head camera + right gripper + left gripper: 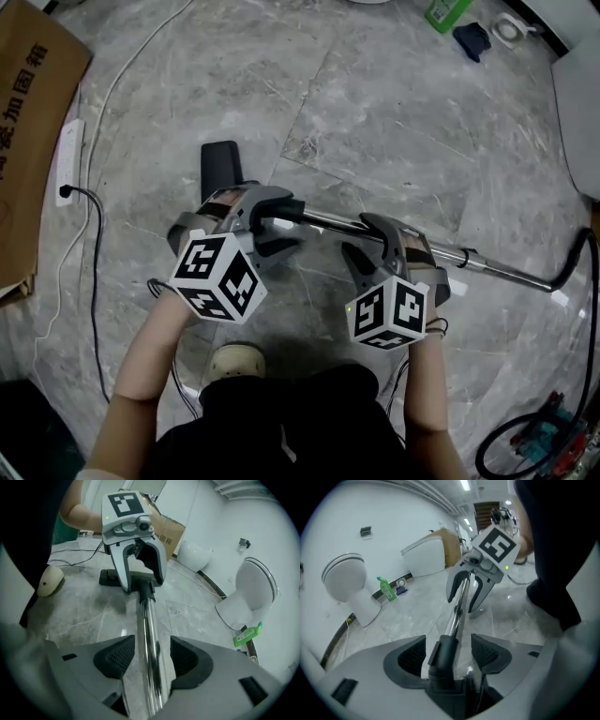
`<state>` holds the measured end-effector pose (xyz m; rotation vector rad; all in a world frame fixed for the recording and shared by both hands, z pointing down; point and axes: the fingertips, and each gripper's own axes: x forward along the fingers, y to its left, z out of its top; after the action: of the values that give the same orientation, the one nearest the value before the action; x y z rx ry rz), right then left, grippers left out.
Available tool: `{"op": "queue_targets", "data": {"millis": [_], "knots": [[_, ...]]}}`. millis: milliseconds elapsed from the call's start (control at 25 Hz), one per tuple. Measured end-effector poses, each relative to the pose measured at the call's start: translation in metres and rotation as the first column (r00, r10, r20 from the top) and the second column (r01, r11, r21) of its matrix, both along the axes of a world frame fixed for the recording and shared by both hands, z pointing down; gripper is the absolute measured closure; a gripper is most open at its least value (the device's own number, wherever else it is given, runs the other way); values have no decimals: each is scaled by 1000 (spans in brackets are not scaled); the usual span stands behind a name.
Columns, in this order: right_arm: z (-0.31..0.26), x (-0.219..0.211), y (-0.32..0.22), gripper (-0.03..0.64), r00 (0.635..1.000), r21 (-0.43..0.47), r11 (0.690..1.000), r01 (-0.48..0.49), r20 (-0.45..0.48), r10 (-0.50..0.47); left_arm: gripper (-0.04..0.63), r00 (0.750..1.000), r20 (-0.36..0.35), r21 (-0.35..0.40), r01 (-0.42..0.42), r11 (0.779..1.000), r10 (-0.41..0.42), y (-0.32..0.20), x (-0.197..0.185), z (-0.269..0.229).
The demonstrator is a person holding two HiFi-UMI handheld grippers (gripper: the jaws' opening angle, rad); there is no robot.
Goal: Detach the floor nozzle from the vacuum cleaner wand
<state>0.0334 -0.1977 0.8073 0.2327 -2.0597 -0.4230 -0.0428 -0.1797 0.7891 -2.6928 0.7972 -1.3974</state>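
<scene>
**Left gripper point(449, 654) and right gripper point(151, 660) held open over the joint**

Between the spread pads of the left gripper a black collar point(440, 656) is seen, with a gap on each side, so nothing is gripped yet. Between the right gripper's pads, likewise apart and not touching, the chrome wand point(149, 634) is straddled. Just beyond the left gripper, on the side away from the right one, the floor nozzle point(221, 167) lies flat on the stone floor point(394, 122).

The wand is judged stiff and light, but polished and likely slippery, so a firm squeeze from the ribbed pads would be needed there. The matt plastic collar is expected to offer the better hold. The joint is probably a friction fit, best parted by a straight pull along the tube, perhaps with a slight twist.
</scene>
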Motion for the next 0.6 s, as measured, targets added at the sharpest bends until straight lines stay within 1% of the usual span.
{"op": "queue_targets", "data": {"millis": [80,120,160,240,360,560,600], "knots": [[8,-2,-2,393,999,5,1000,6,-32,-5,305,991,133,6,-33,999,32,-5,-7,15],[11,-4,-2,393,999,0,1000,5,-39,-5,304,982,181,-2,-50,999,50,-7,-9,22],[13,-6,-3,393,999,-4,1000,4,-44,-5,304,975,211,-7,-63,998,63,-9,-10,27],[17,-9,-6,394,998,10,1000,5,-62,-5,304,968,243,-11,-70,997,70,-13,-12,33],[24,-10,-12,394,994,60,998,22,-104,-16,304,956,284,-36,-72,997,79,-16,-15,44],[30,-12,-13,399,992,66,998,25,-123,-16,305,940,321,-61,-100,993,114,-12,-17,59],[31,-12,-13,418,992,68,997,24,-124,-15,305,937,328,-59,-107,993,120,-11,-18,60]]}}
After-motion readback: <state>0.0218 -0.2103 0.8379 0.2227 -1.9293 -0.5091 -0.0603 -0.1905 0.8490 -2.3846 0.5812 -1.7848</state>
